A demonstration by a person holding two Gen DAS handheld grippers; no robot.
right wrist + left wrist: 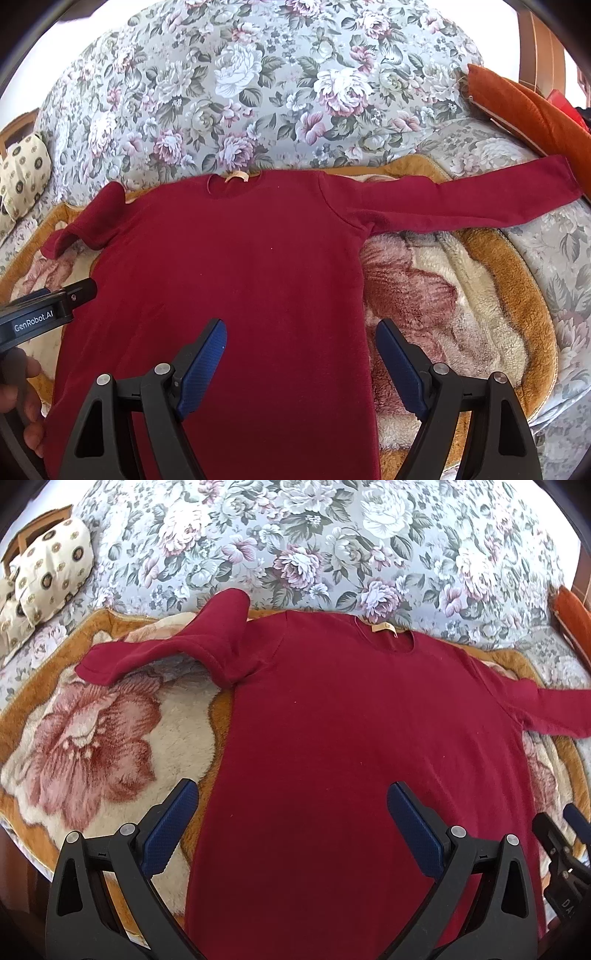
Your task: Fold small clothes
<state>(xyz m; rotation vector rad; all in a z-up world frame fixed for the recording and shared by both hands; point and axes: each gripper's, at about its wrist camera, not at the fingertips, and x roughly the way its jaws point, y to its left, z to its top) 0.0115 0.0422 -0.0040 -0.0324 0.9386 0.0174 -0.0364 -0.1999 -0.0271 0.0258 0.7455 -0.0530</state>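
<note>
Red long-sleeved top (351, 746) lies spread flat, neck away from me, on a plush flowered blanket (103, 738) over a floral-covered sofa (332, 546). Its right sleeve (461, 199) stretches straight out to the side, while its left sleeve (177, 646) is bunched and bent back on itself near the shoulder. I hold my left tool (291, 823) above the lower body of the top, jaws wide apart and gripping nothing. My right tool (301, 358) hangs over the top's right edge, likewise wide open and empty. A spotted cushion (48, 568) sits far left.
</note>
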